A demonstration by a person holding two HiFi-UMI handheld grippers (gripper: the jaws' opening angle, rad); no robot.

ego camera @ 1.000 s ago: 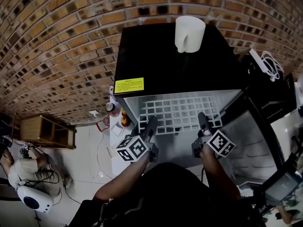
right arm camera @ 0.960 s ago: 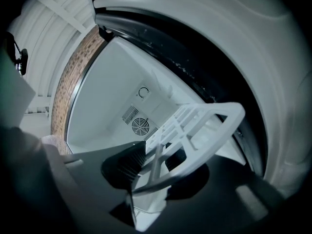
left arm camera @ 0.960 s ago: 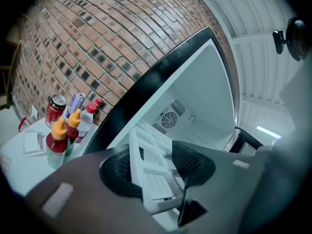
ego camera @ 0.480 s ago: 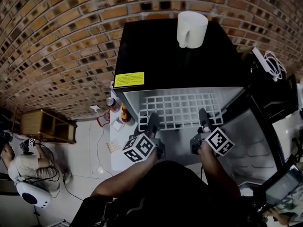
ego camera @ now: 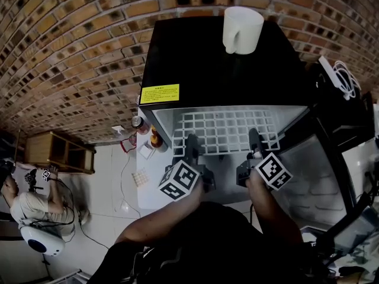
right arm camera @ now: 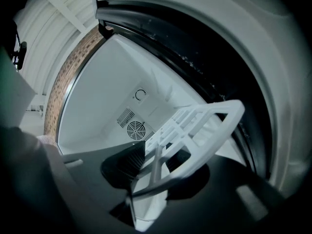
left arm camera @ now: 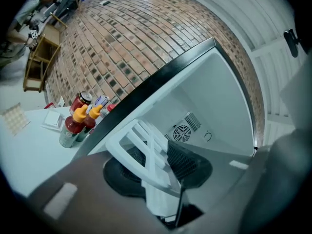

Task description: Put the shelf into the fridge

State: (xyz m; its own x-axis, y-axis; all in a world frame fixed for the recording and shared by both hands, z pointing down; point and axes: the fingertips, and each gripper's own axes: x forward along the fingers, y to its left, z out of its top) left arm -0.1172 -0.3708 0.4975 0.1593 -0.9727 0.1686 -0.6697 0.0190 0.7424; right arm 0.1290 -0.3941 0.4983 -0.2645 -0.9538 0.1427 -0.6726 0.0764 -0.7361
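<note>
We have the shelf partway into the open fridge (front edge jutting out), left tool just closing onto that edge, right tool clamped on it too, so the final push home remains, we reckon.

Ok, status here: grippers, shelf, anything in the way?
Right gripper clamped on shelf front edge; left gripper jaws just closed onto it too. Shelf partway into open fridge. Nothing seen blocking inside.
</note>
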